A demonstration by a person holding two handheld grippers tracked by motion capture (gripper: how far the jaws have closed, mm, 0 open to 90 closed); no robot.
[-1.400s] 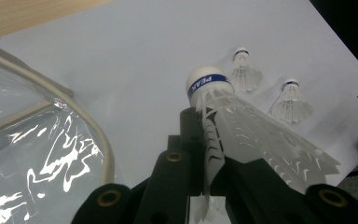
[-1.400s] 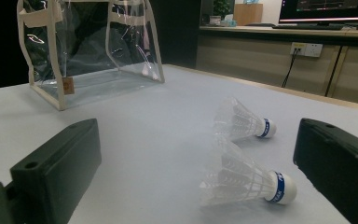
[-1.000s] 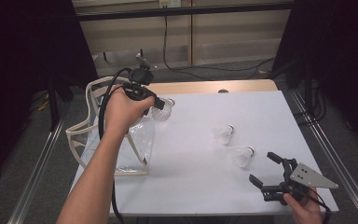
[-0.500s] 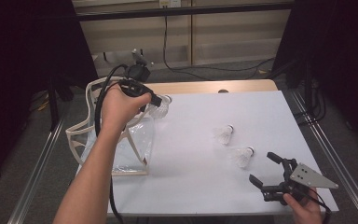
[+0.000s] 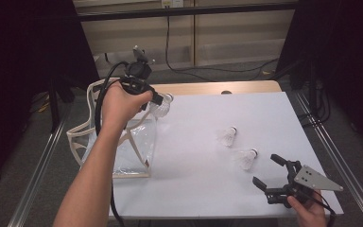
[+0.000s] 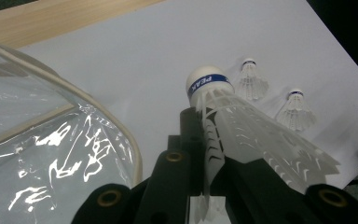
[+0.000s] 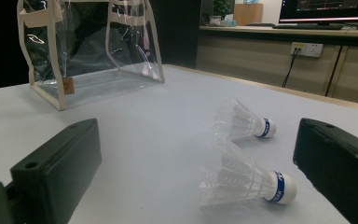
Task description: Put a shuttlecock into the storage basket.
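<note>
White plastic shuttlecock clamped tight in the left gripper, beside the clear bag at the table's left edge; right gripper gapes empty near its front-right corner.

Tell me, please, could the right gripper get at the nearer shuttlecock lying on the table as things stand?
Probably yes: the right gripper stands open, and the nearer shuttlecock lies just ahead of its jaws on the bare table, with nothing between.
</note>
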